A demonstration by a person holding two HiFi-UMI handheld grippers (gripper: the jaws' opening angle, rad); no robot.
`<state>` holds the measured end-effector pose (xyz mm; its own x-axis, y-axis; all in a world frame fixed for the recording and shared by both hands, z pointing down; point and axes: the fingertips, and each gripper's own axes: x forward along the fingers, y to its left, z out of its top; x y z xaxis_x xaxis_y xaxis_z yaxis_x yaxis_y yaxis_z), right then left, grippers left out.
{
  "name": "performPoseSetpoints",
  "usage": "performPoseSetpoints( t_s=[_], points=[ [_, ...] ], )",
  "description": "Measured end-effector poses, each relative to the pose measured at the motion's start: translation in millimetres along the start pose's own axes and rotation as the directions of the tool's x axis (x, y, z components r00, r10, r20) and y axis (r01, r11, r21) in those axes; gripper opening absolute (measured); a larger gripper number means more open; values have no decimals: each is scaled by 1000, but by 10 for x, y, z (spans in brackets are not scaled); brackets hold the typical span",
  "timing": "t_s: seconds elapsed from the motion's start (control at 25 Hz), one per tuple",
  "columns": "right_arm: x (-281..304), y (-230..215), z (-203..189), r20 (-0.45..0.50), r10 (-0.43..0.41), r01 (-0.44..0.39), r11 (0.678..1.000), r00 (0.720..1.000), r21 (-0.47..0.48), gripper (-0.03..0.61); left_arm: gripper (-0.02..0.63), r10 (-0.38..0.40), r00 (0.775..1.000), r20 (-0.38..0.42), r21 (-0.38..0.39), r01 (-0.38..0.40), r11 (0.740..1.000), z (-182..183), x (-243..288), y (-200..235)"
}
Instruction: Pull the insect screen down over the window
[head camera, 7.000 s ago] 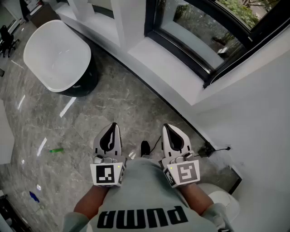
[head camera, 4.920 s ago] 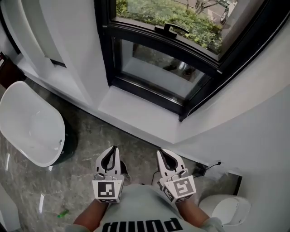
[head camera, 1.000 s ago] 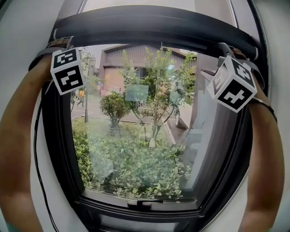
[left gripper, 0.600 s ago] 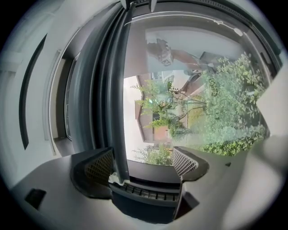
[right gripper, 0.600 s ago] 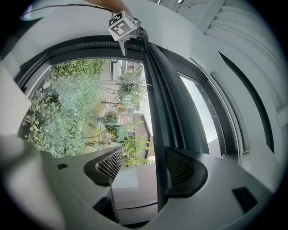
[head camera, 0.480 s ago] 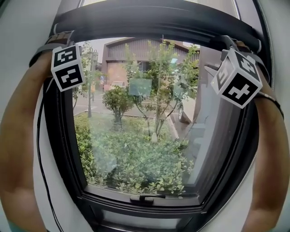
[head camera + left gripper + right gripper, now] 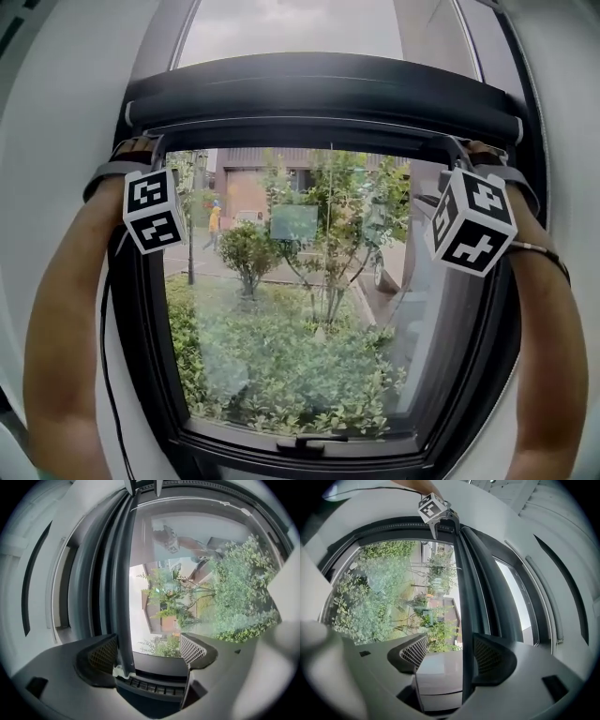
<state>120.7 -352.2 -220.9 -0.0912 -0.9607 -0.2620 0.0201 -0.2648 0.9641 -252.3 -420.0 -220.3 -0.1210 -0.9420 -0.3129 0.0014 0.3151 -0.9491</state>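
A thick dark bar [image 7: 319,94] spans the window top, with a thin dark rail [image 7: 300,124] along its lower edge. Both my arms are raised to its ends. My left gripper [image 7: 150,155] is at the left end; in the left gripper view the rail [image 7: 123,597] runs between its open jaws [image 7: 150,646], close against the left pad. My right gripper [image 7: 459,155] is at the right end; its own view shows the rail [image 7: 464,602] between its open jaws [image 7: 450,651], beside the right pad. I cannot make out any screen mesh over the glass [image 7: 300,309].
The black window frame [image 7: 141,356] has a handle [image 7: 305,439] on its bottom rail. White wall [image 7: 66,94] flanks the frame on both sides. Shrubs, trees and a building show outside. A cable [image 7: 105,375] hangs down along the left side.
Seconds ago both grippers hung at waist height over the floor; they are now raised to the window top. Since half a second ago, bar and grippers sit lower in the head view.
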Motion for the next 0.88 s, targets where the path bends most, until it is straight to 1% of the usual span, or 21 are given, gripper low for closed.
performPoseSetpoints(
  t_s=[0.12,0.28,0.4,0.44,0.56,0.6,0.68,0.76,0.88],
  points=[
    [-51,44,16,4,14,-14,1000,1000,4,293,411,-16,1000,-13,16,16,1000,-27,-56,-45],
    [-74,123,-24,11,35,-36,999,999,12,293,411,-36,999,-14,3,37,999,19,-90,-129],
    [-91,196,-29,13,49,-49,999,999,17,293,411,-48,999,-20,14,49,999,19,-109,-196],
    [-99,215,-26,14,51,-51,998,999,20,293,411,-55,998,-14,-1,55,998,26,-117,-210],
    [-108,258,-18,13,59,-59,998,998,28,293,411,-99,995,11,-89,100,991,65,-138,-246],
    [-115,276,-18,12,66,-66,997,998,29,293,411,-113,994,5,-93,113,989,57,-143,-257],
    [-137,325,-18,11,83,-83,996,996,28,293,411,-126,992,-27,-51,124,991,-2,-142,-283],
    [-157,379,-10,13,94,-94,995,995,24,293,411,-124,991,-43,-13,124,992,-53,-147,-324],
    [-172,445,1,15,108,-108,994,994,24,293,411,-111,993,-35,1,111,994,-74,-162,-404]
  ],
)
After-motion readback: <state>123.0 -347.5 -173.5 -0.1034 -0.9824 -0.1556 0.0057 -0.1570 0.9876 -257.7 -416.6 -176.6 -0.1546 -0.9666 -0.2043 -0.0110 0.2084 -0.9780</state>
